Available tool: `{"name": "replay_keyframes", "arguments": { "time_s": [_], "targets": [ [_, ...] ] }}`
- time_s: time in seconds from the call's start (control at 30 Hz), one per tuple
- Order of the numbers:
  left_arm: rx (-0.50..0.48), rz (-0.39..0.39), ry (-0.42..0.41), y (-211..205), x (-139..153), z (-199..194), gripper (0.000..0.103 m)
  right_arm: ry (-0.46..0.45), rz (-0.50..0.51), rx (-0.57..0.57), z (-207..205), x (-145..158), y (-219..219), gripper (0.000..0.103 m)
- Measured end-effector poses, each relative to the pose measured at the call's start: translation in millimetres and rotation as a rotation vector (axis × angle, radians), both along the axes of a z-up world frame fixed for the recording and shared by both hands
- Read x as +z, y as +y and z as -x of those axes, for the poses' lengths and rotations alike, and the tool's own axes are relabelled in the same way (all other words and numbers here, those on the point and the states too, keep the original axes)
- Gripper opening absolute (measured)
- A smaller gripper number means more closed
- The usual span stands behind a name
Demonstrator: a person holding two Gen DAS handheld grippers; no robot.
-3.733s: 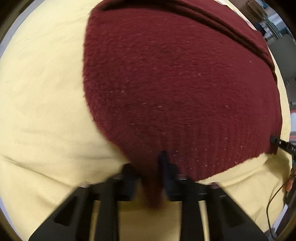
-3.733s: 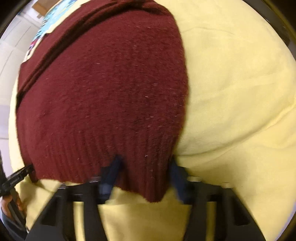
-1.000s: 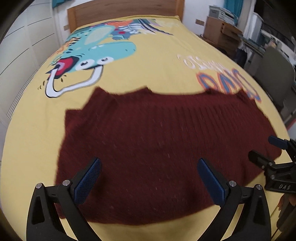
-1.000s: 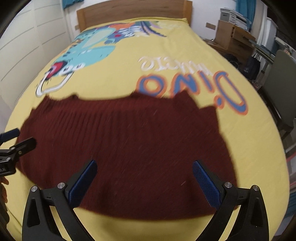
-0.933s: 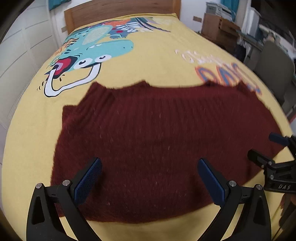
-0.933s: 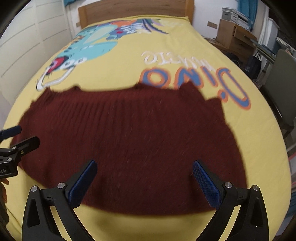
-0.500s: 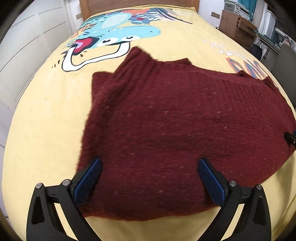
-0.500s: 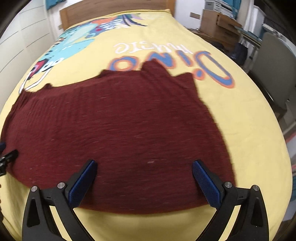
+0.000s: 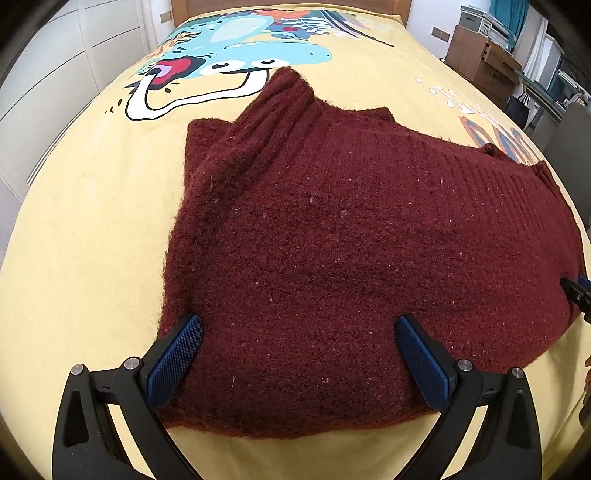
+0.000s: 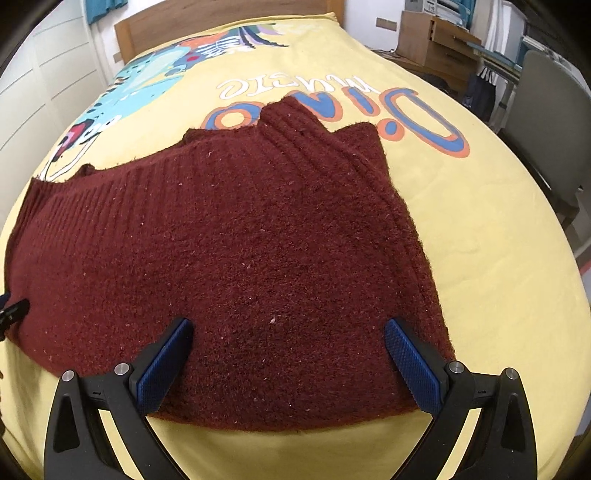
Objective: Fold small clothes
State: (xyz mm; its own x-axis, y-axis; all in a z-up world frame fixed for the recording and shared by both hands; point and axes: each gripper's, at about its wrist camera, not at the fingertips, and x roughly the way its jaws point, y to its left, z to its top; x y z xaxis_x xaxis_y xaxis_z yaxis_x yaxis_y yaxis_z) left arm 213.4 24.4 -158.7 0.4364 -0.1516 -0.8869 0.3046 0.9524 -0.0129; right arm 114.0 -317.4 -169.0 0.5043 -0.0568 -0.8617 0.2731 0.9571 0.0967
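A dark red knitted sweater (image 9: 351, 258) lies folded on the bed with the yellow cover (image 9: 81, 229), which has a printed blue dinosaur (image 9: 236, 48) and coloured letters (image 10: 332, 96). The sweater is spread flat across the near part of the bed, and two ribbed cuffs stick out at its far edge, one on each side.

The left hand-held gripper (image 9: 299, 354) is spread wide, with nothing between its blue pads (image 9: 173, 358). It stands over the near left part of the sweater; I cannot tell if the pads touch the wool. The right hand-held gripper (image 10: 288, 350) is also wide apart and holds nothing, over the near right part of the sweater.

In the right wrist view, a wooden headboard (image 10: 221, 18) is at the far end of the bed, and a grey chair (image 10: 550, 110) and a wooden cabinet (image 10: 432, 37) stand to the right of the bed.
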Motion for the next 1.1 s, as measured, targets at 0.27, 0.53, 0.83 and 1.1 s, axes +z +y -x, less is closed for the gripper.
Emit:
{"name": "replay_keyframes", "arguments": {
  "time_s": [0.27,0.53,0.83,1.1],
  "targets": [
    [-0.008,-0.018,0.025,-3,7,0,0.102,0.014,0.013,0.0,1,9,2,0.103],
    [-0.007,0.046,0.022,16,56,-5,0.102,-0.016,0.023,0.055,11,45,16,0.103],
    [0.114,0.199,0.251,65,21,-46,0.101,-0.005,0.009,0.102,36,51,33,0.103],
    [0.122,0.251,0.313,56,-14,-57,0.1,0.047,0.035,0.116,42,38,29,0.103]
  ]
}}
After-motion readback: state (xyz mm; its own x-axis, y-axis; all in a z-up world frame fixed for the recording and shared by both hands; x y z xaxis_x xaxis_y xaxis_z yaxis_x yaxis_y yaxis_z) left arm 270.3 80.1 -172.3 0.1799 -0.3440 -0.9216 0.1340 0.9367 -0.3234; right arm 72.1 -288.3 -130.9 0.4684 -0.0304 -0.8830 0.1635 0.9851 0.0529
